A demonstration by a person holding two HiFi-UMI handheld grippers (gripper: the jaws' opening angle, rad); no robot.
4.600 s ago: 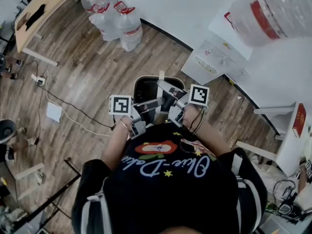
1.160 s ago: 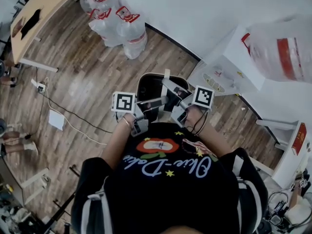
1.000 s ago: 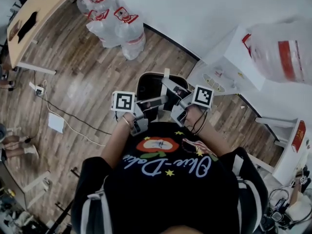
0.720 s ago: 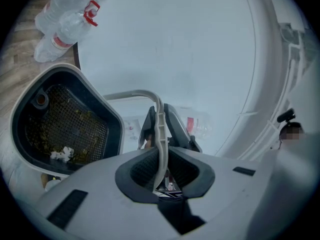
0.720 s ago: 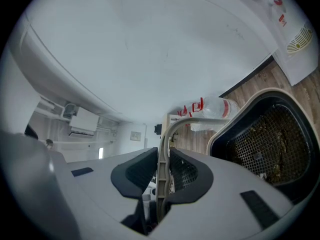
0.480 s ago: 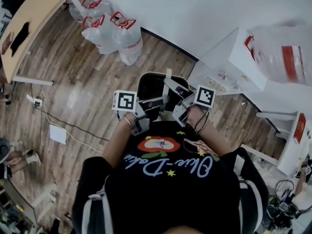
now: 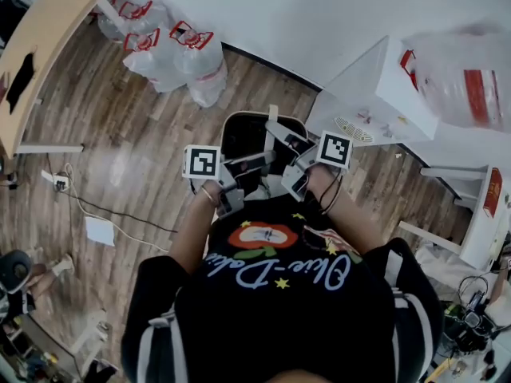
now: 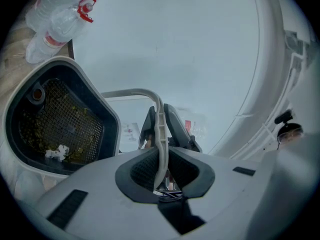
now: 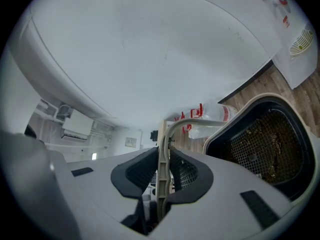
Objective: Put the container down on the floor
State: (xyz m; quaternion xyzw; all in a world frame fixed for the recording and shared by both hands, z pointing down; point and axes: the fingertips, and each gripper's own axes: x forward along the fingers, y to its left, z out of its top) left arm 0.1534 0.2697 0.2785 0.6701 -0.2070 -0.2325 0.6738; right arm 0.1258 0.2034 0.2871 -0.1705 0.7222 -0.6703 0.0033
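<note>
Both forearms are bent forward and brought together before the chest. The left gripper [image 7: 254, 163] is held level and the right gripper [image 7: 281, 138] is tipped slightly down. In each gripper view the fingers are closed narrowly on the thin pale handle [image 8: 159, 134] of the container [image 7: 226, 130], one from each side. The container is thus carried in the air above the wooden floor [image 7: 144, 134], just beside a white cabinet [image 7: 375, 86].

Script lettering is seen on the black shirt [image 7: 279, 294], but it cannot be read with certainty. Red labels are seen on the water bottles [image 7: 172, 50], and their print is too small.

A mesh basket [image 8: 65, 129] with yellowish crumbs and a white scrap is shown only in the left gripper view. In the head view the inside appears only dark.
</note>
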